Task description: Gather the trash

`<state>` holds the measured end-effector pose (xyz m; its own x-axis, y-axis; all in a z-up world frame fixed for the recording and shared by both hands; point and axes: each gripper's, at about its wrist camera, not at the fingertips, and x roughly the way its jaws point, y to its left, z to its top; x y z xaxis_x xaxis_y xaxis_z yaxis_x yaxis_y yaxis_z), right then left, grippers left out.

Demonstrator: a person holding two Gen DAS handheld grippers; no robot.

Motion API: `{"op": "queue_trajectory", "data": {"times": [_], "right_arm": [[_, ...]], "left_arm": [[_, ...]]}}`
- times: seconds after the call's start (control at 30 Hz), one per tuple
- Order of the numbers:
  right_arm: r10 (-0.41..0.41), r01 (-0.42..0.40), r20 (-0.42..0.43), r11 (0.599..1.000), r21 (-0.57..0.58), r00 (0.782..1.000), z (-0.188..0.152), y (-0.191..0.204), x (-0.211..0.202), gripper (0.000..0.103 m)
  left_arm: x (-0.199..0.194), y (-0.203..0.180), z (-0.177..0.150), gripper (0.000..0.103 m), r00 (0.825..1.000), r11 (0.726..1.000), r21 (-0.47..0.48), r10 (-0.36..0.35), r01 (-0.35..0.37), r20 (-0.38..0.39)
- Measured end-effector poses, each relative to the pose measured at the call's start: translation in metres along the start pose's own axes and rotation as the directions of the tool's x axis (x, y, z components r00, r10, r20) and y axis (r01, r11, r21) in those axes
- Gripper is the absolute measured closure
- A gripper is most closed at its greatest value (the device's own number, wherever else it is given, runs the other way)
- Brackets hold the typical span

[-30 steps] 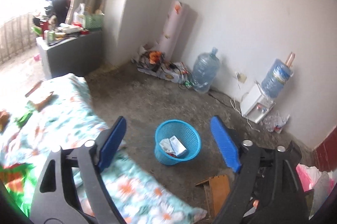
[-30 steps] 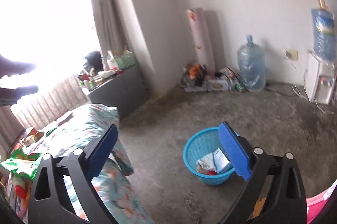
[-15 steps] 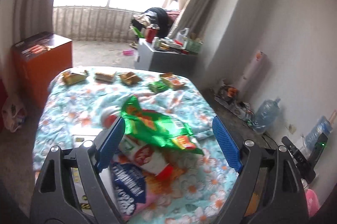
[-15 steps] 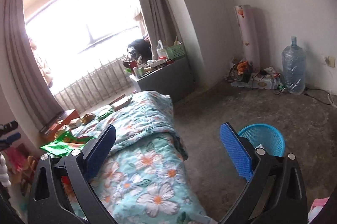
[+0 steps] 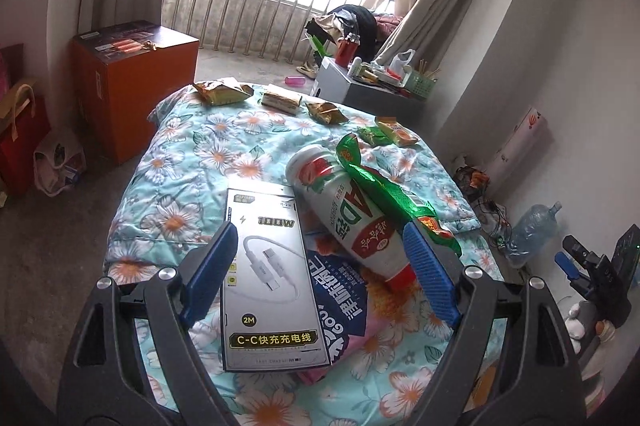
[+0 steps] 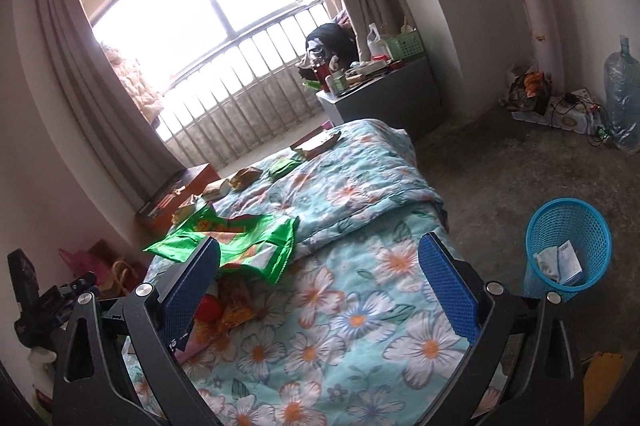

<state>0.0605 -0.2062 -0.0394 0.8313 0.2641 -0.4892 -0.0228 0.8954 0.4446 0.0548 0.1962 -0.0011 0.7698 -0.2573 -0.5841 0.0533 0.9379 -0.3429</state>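
Trash lies on a floral quilt [image 5: 224,149]: a white cable box [image 5: 268,266], a white drink bottle with a red cap [image 5: 344,214], a green snack bag [image 5: 380,189] across it, and a blue wrapper [image 5: 340,290]. Several small wrappers [image 5: 280,99] lie at the far end. My left gripper [image 5: 320,270] hangs open just above the box and bottle, holding nothing. My right gripper [image 6: 320,286] is open over the quilt [image 6: 360,326], with the green bag [image 6: 232,242] at its left finger. A blue basket [image 6: 568,250] with paper trash stands on the floor at right.
An orange box [image 5: 132,81] and red bags [image 5: 20,129] stand left of the bed. A grey cabinet [image 6: 384,93] with clutter is by the window railing. A water jug [image 6: 622,93] and a pile of cables line the right wall on the concrete floor [image 6: 520,165].
Both grippers swung left, away from the blue basket and over the bed. The left one came down close over the box, bottle and green bag. Both stayed open.
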Motion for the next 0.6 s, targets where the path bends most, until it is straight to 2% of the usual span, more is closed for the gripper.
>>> {"op": "queue_trajectory", "data": {"times": [0.1, 0.2, 0.27, 0.37, 0.43, 0.6], "right_arm": [[0.083, -0.083, -0.050, 0.996, -0.013, 0.995, -0.004, 0.014, 0.009, 0.007], [0.175, -0.182, -0.125, 0.982, -0.042, 0.976, -0.011, 0.034, 0.025, 0.007], [0.232, -0.248, -0.183, 0.966, -0.069, 0.955, -0.018, 0.052, 0.038, 0.007], [0.304, -0.345, -0.294, 0.933, -0.099, 0.906, -0.028, 0.083, 0.065, 0.007], [0.294, -0.360, -0.356, 0.923, -0.135, 0.887, -0.035, 0.102, 0.083, 0.008], [0.229, -0.361, -0.455, 0.905, -0.226, 0.860, -0.044, 0.138, 0.122, 0.012]], "left_arm": [[0.008, 0.004, -0.007, 0.023, 1.000, 1.000, -0.013, -0.004, 0.004, -0.025], [0.018, 0.008, -0.014, 0.022, 0.997, 1.000, -0.007, 0.000, -0.001, -0.076], [0.024, 0.009, -0.020, 0.019, 0.994, 1.000, 0.006, 0.014, -0.013, -0.108], [0.035, 0.011, -0.026, 0.019, 0.988, 0.999, 0.021, 0.030, -0.027, -0.151], [0.043, 0.012, -0.028, 0.019, 0.982, 0.999, 0.033, 0.040, -0.034, -0.183], [0.065, 0.014, -0.030, 0.019, 0.964, 0.990, 0.088, 0.128, -0.110, -0.235]]}}
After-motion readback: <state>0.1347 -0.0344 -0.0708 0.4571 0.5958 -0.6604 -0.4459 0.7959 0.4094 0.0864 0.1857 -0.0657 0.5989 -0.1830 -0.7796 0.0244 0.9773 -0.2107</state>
